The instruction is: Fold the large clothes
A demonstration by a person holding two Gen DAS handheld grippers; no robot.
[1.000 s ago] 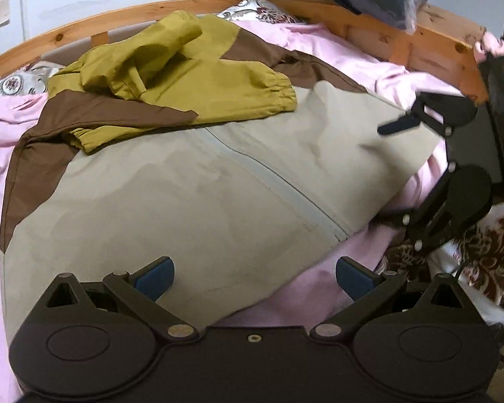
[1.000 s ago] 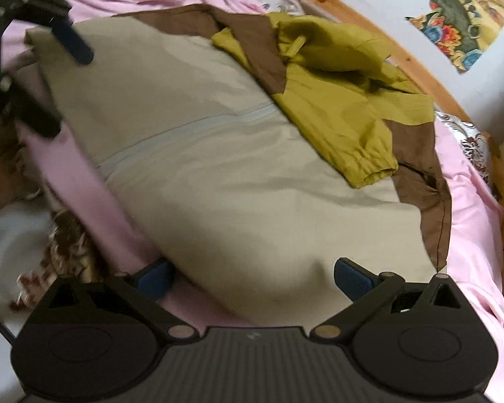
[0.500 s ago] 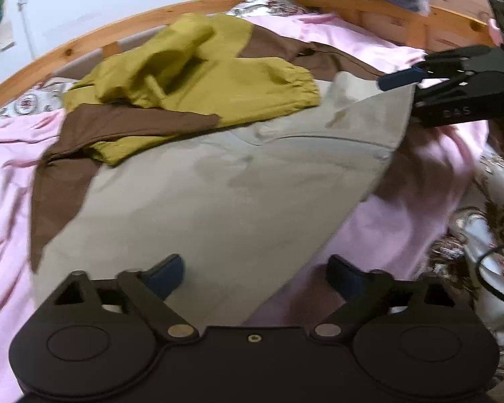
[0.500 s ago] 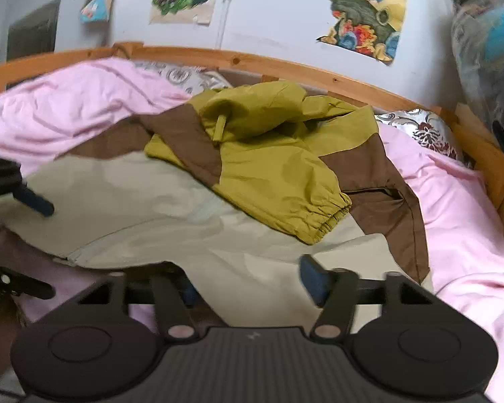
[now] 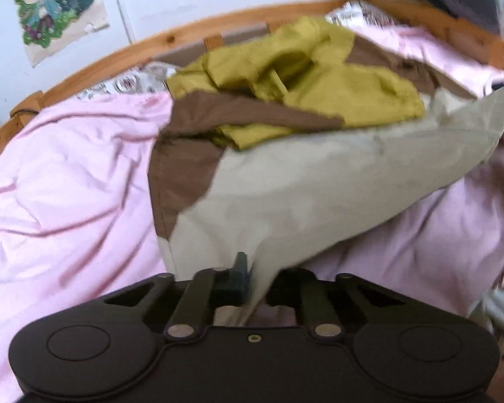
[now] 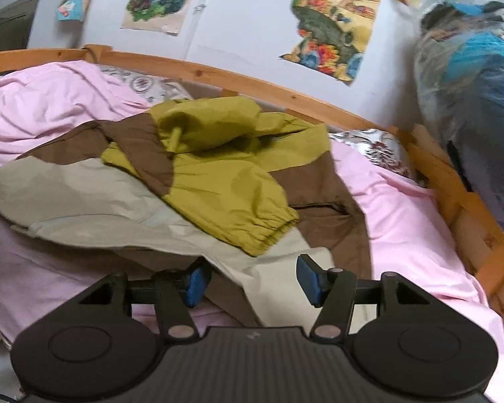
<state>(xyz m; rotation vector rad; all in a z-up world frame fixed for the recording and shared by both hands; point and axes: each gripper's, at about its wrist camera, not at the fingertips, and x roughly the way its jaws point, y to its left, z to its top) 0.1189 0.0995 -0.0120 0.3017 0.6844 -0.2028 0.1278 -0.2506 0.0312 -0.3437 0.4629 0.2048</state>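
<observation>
On the left side of the bed [image 5: 60, 181], the pink sheet [image 5: 67, 201] lies bare and wrinkled, and the wooden bed frame [image 5: 94, 67] curves along its far edge under a white wall with a cartoon poster [image 5: 50, 13]. The jacket [image 5: 285, 181] lies across the middle of the bed: its beige body is toward the near edge, its brown panels are at the sides, and its olive sleeves and hood are bunched together toward the far edge, close to the frame. The left gripper [image 5: 248, 278] is closed completely on the near beige hem of the jacket, and the cloth rises from the sheet in a tight fold between its pads. Further right, the other beige corner of the hem is also raised off the sheet, near the right border of the left wrist view. In the right wrist view, the right gripper [image 6: 252, 282] is about half open and its jaws are closing; the beige and brown hem lies between the blue pads [image 6: 307, 278], but I cannot tell if they already press on it. An olive sleeve with an elastic cuff [image 6: 272, 225] lies on the jacket just beyond this gripper. At the right end of the bed, a patterned pillow [image 6: 376, 147] lies against the frame, and a clear plastic bag [image 6: 470, 94] with dark and blue contents stands above it.
</observation>
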